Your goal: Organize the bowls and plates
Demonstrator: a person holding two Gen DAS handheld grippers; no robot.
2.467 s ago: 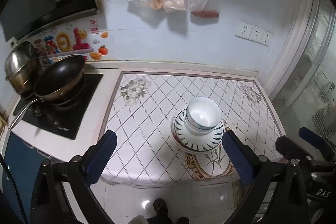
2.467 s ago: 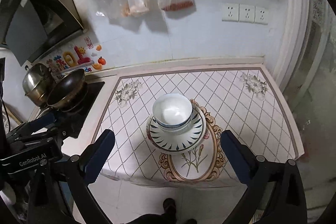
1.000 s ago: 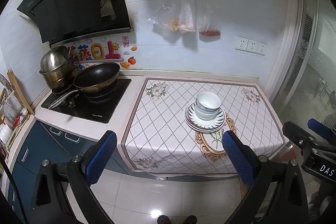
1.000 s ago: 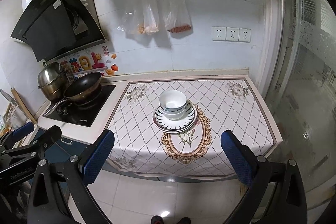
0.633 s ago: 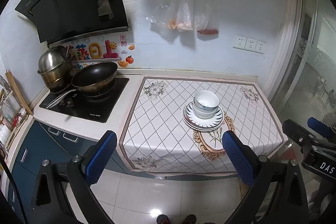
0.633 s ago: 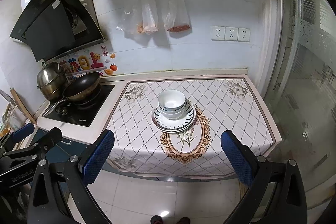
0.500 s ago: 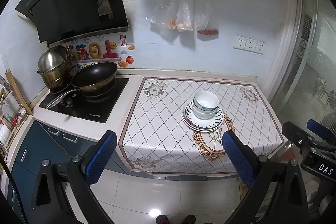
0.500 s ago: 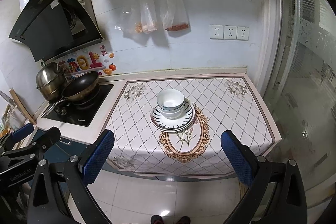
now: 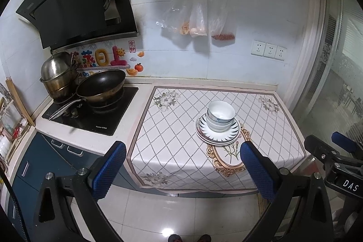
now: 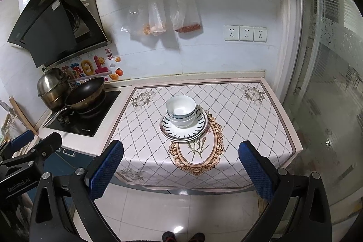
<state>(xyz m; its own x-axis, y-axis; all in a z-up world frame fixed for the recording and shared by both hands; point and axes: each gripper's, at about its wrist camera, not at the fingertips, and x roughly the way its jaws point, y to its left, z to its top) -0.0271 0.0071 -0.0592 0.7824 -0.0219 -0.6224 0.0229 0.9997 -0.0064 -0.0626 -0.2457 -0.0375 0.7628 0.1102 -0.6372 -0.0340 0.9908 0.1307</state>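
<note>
Blue-padded left tongs [image 9: 181, 170] hang spread wide over the floor, holding and touching nothing; the right tongs [image 10: 180, 170] are equally wide and bare. White bowls [image 10: 181, 110] sit nested on striped plates [image 10: 183, 128] mid-counter, at 12 o'clock from both tongs and well apart from them. On the counter [image 10: 249, 124], patterned cloth lies bare on every side of the stack. At 10 o'clock a black pan [image 9: 101, 87] rests on the stove [image 9: 109, 115].
</note>
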